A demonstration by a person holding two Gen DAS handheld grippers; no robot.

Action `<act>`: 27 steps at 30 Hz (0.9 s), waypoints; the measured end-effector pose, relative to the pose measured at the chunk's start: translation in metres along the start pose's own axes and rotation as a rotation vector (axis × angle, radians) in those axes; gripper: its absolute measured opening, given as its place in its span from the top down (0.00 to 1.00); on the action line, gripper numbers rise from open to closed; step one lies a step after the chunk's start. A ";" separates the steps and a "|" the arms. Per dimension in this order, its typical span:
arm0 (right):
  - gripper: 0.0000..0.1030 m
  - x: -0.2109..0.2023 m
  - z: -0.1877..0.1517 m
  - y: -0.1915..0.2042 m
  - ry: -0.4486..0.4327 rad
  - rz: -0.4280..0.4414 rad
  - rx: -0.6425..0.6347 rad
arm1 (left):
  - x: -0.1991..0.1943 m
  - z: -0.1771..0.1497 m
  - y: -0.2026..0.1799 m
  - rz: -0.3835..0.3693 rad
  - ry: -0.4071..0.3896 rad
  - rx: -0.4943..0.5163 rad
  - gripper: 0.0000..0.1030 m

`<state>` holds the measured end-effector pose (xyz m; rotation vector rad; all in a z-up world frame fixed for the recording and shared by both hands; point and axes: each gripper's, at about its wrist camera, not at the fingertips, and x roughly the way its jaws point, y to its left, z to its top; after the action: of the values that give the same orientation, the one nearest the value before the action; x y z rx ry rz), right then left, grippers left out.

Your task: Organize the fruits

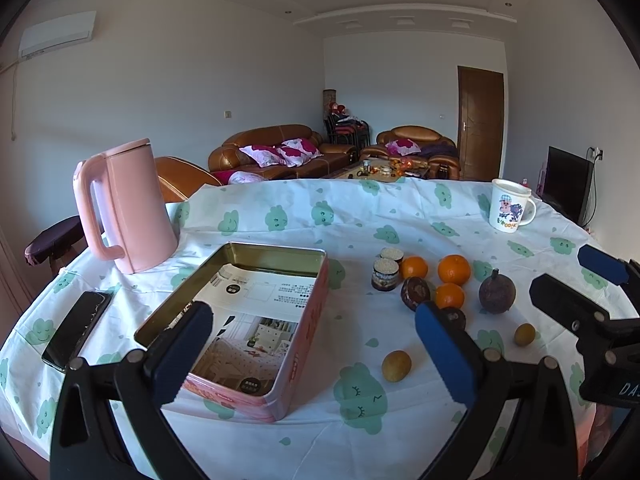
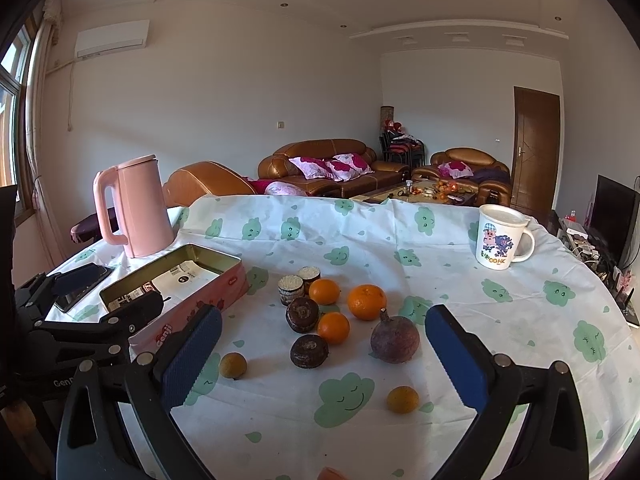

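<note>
Your left gripper (image 1: 312, 348) and right gripper (image 2: 324, 356) hover low over table edge, jaws wide apart, nothing held, ribbed blue pads ready. Nearest you: two small yellow-brown round fruits (image 2: 402, 399), loose on cloud-print tablecloth (image 2: 440, 240). Just beyond: purple mangosteen (image 2: 394, 339), three glossy oranges (image 2: 366, 302), dark wrinkled fruits (image 2: 309, 351), clustered right of pink rectangular tin (image 1: 256, 320), open, paper-lined, likely destination. Farther: smooth pink kettle (image 1: 128, 208), cartoon mug (image 2: 500, 236).

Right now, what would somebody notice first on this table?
Probably the bright oranges clustered mid-table beside a dark purple fruit. Next, the tall pink kettle at the far left, behind the open pink tin. Both grippers, left and right, are open.
</note>
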<state>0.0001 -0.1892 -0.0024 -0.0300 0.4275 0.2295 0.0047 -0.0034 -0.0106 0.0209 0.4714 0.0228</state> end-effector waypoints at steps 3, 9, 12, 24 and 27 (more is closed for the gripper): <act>0.01 0.000 0.000 0.000 0.000 -0.001 0.001 | 0.000 0.000 0.000 -0.001 0.001 0.000 0.00; 0.01 0.000 0.000 0.001 0.000 0.000 0.002 | 0.000 0.000 0.000 0.001 0.001 0.000 0.00; 0.01 0.000 0.000 0.001 0.001 0.000 -0.001 | 0.000 0.000 0.000 -0.001 0.001 -0.001 0.00; 0.01 0.001 -0.001 0.003 0.004 0.003 0.003 | 0.000 0.000 0.000 -0.001 0.002 0.000 0.00; 0.01 0.001 -0.001 0.003 0.004 0.003 0.004 | 0.000 0.000 0.000 0.000 0.003 0.000 0.00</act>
<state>-0.0006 -0.1865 -0.0039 -0.0262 0.4321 0.2316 0.0050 -0.0038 -0.0107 0.0205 0.4742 0.0227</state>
